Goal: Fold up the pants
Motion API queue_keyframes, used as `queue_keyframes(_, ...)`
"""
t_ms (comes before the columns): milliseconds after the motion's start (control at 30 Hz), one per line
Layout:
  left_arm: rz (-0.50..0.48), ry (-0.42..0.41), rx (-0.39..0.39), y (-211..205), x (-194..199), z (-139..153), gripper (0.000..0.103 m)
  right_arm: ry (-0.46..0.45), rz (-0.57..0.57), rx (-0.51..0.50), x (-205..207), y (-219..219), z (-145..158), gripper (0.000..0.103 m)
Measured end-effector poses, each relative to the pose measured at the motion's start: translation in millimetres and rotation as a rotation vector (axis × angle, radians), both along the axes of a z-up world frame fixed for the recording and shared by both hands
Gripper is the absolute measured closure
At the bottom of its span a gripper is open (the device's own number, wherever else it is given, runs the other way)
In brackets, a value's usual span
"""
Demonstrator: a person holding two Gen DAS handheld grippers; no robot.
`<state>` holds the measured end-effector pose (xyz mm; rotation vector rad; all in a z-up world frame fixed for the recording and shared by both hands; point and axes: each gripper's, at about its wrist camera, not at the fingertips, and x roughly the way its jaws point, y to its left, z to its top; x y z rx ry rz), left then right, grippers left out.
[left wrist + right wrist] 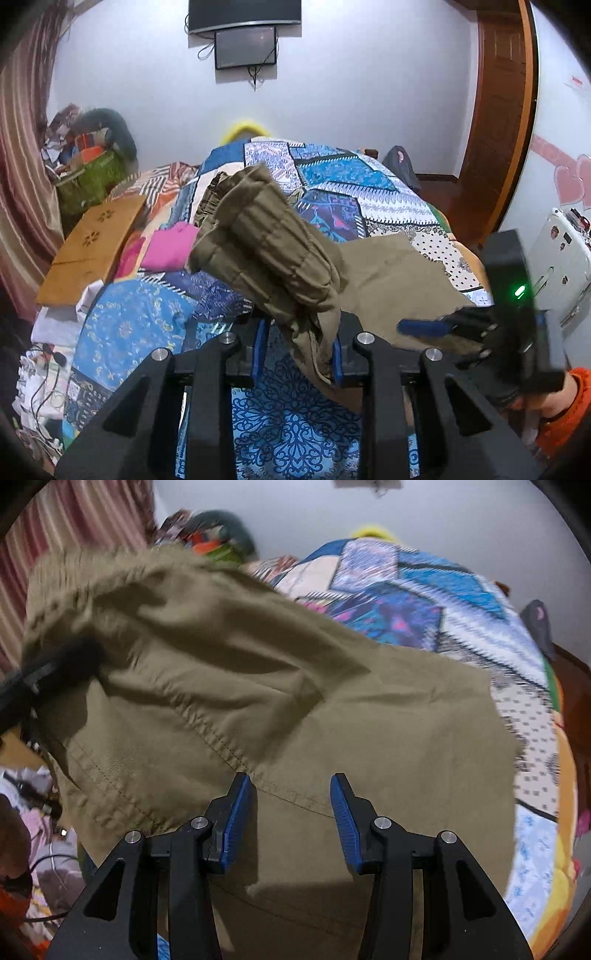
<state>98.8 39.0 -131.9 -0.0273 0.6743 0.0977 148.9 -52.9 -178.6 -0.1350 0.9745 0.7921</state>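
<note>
Left gripper (297, 347) clamped on bunched khaki pants (266, 243), waistband end lifted ahead of it over the patchwork bedspread (332, 177). Right gripper (291, 812) jaws parted, 2 blue pads (236, 823) not pressing anything; pants cloth spreads just beyond them, draped left toward left gripper.

No readable text, red print on wall sticker (577, 82) too small to read

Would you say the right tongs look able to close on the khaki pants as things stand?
Probably yes. The right tongs stand open directly over the khaki pants, with nothing between pads and cloth. The left tongs hold another bunched part, well clear.
</note>
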Motion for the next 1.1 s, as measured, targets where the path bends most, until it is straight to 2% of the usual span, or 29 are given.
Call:
queue_keyframes(200, -0.041, -0.039, 0.047, -17, -1, 12, 0.076, 0.014, -0.036, 0.050, -4, -18, 8, 0.061)
queue_keyframes(300, -0.066, -0.055, 0.087, -31, 0, 17, 0.076, -0.015, -0.082, 0.054, -12, -44, 15, 0.061)
queue_keyframes(367, -0.087, -0.063, 0.141, -44, 1, 19, 0.076, -0.027, -0.128, 0.062, -20, -70, 18, 0.061)
queue_keyframes(433, -0.107, -0.069, 0.175, -54, 1, 19, 0.076, -0.035, -0.175, 0.056, -27, -93, 18, 0.061)
queue_keyframes(567, -0.158, -0.071, 0.207, -76, 5, 17, 0.076, -0.044, -0.232, -0.019, -38, -119, 4, 0.061)
queue_keyframes(667, -0.189, -0.063, 0.207, -91, 8, 14, 0.076, -0.004, -0.239, -0.029, -36, -121, -12, 0.060)
queue_keyframes(833, -0.251, -0.054, 0.211, -117, 13, 10, 0.076, 0.004, -0.241, 0.015, -38, -127, -10, 0.060)
queue_keyframes(1000, -0.335, 0.021, 0.156, -139, 24, -3, 0.078, -0.030, -0.287, 0.005, -47, -148, -4, 0.060)
queue_keyframes(1100, -0.380, 0.090, 0.101, -149, 30, -15, 0.079, -0.020, -0.335, 0.034, -48, -165, 0, 0.060)
